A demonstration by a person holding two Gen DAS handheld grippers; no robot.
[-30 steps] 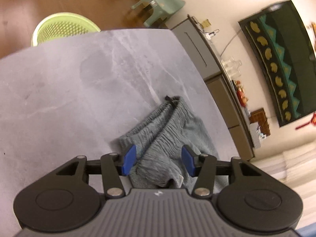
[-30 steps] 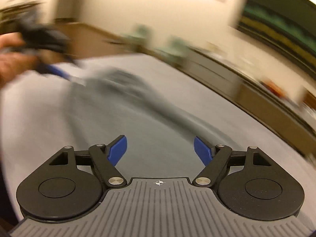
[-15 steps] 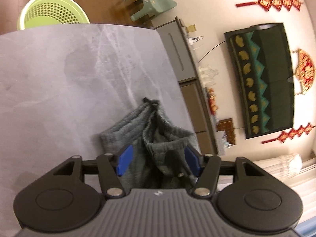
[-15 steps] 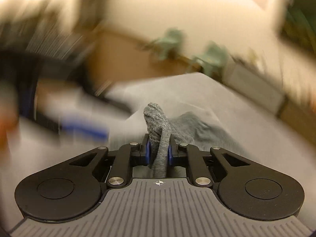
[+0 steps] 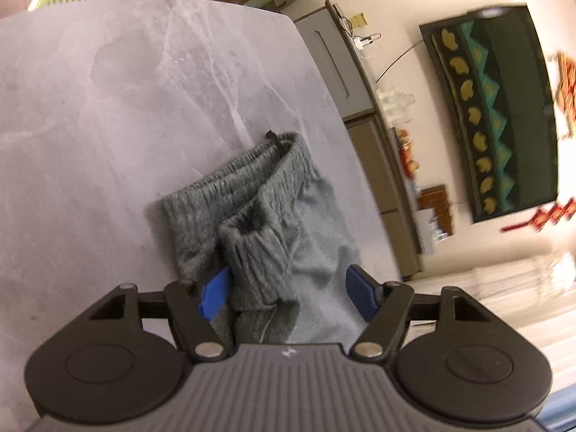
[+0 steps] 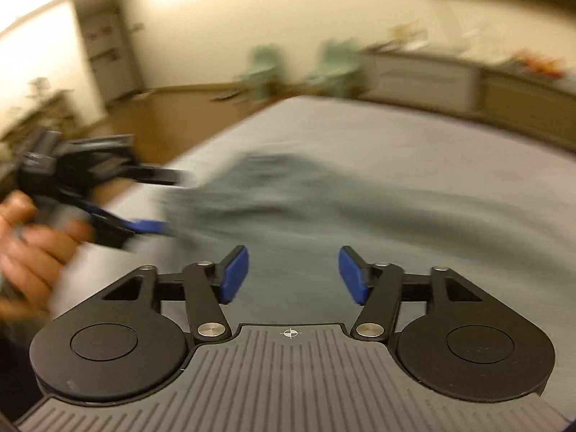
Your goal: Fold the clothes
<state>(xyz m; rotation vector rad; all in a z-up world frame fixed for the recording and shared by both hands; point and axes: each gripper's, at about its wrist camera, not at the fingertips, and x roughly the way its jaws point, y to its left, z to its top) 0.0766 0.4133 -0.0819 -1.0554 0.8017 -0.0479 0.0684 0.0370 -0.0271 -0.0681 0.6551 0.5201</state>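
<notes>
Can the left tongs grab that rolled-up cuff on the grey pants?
Probably yes. The left tongs are open, and the ribbed cuff of the grey sweatpants already lies between them, nothing blocking.

garment: grey knit trousers [image 5: 273, 216] with ribbed elastic waistband and a ribbed cuff
state: folded over, cuff lying on top of the waistband
place: flat on the worktop [image 5: 108, 108], near its right edge
</notes>
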